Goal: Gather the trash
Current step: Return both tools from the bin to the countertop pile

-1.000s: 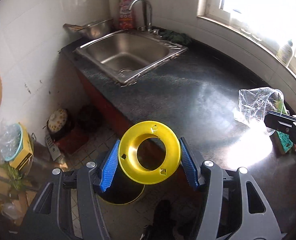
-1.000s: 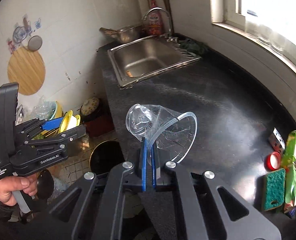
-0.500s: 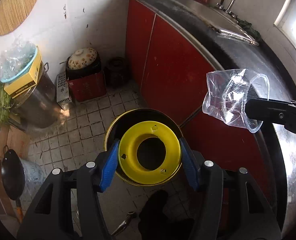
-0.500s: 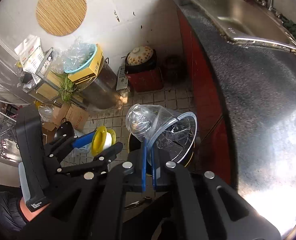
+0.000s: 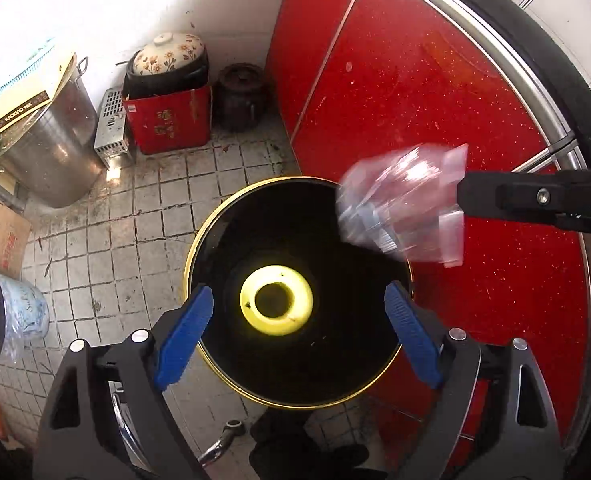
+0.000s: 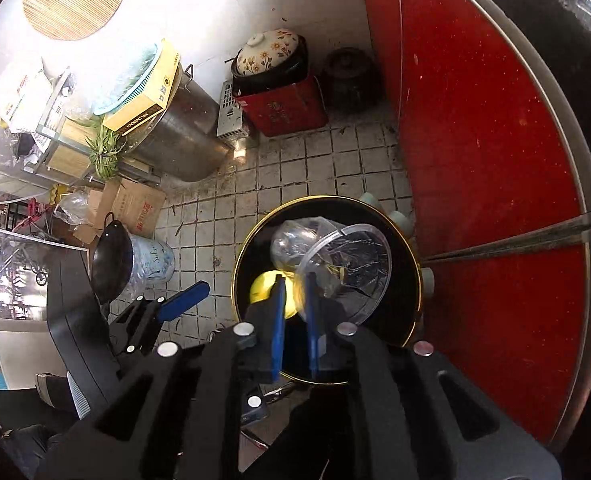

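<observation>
Clear plastic cup (image 6: 335, 268): thin, light, crushable, slick; best held at rim. Hangs over black bin (image 5: 223, 240), blurred in left view; whether it touches right gripper (image 6: 294, 308) unclear, jaws slightly parted. Yellow ring (image 5: 276, 300) lies inside bin, light, stiff. Left gripper (image 5: 297, 332) spread wide, empty, above bin. Around: red cabinet (image 5: 395, 92) just beside bin, red box (image 5: 167, 120), steel pot (image 5: 51, 152), tiled floor (image 5: 135, 216). Nothing blocks bin mouth.

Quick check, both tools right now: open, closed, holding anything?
Left tool: open, empty; the yellow ring lies in the bin below.
Right tool: open, clear plastic cup just ahead, grip cannot be told.
</observation>
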